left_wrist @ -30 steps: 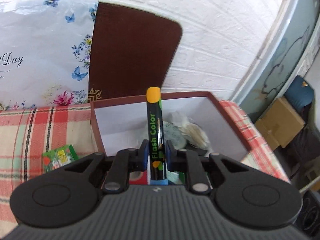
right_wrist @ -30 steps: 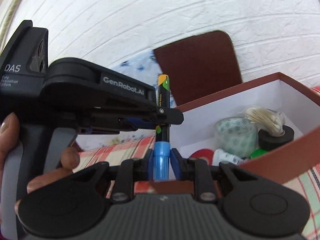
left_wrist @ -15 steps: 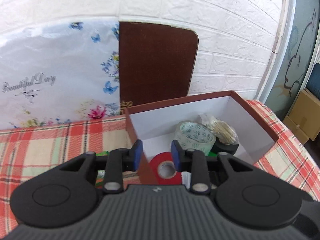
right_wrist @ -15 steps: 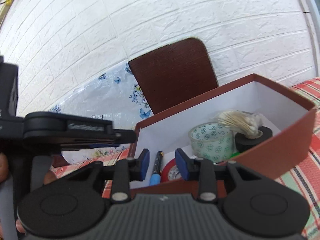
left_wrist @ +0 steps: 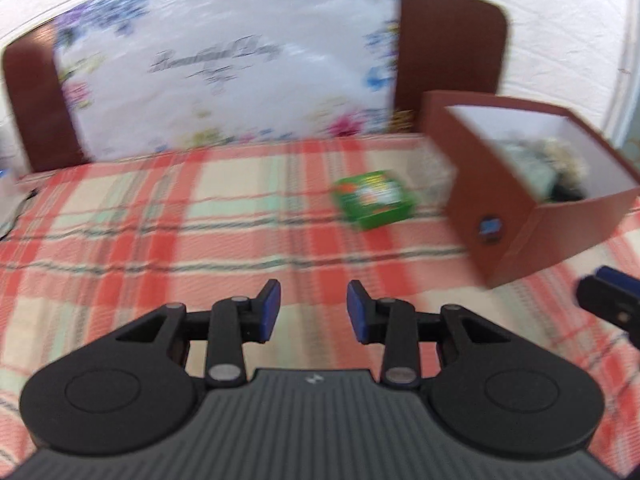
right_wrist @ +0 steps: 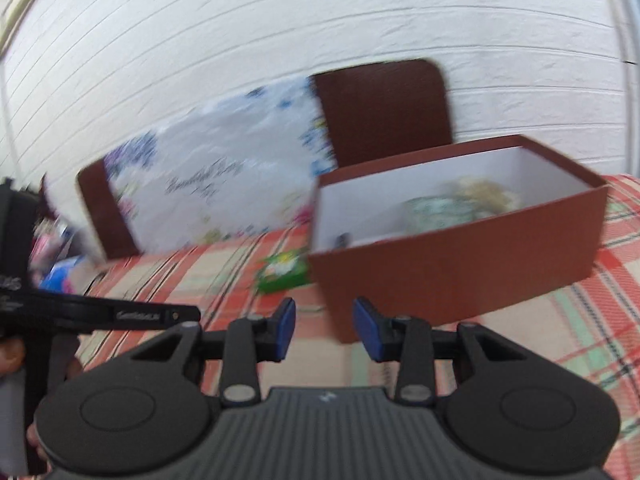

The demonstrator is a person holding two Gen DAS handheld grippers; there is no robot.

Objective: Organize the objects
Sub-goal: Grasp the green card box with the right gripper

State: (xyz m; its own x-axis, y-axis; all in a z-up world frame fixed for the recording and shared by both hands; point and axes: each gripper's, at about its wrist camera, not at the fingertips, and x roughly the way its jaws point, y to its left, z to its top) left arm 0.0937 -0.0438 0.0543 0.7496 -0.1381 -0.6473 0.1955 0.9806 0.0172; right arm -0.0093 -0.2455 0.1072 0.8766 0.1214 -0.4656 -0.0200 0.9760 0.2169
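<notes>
Left wrist view, left gripper [left_wrist: 313,311]: jaws narrowly parted, nothing between them; they have just been opening.
Left wrist view, green packet [left_wrist: 374,199]: flat on the plaid cloth [left_wrist: 160,240], far of the gripper and slightly right.
Left wrist view, brown box [left_wrist: 516,216]: far right, just beside the packet; blurred contents inside.
Right wrist view, right gripper [right_wrist: 325,330]: jaws narrowly parted and empty, lately opening.
Right wrist view, brown box [right_wrist: 460,264]: just beyond the gripper, to the right.
Right wrist view, green packet [right_wrist: 282,272]: left of the box, far of the gripper.
</notes>
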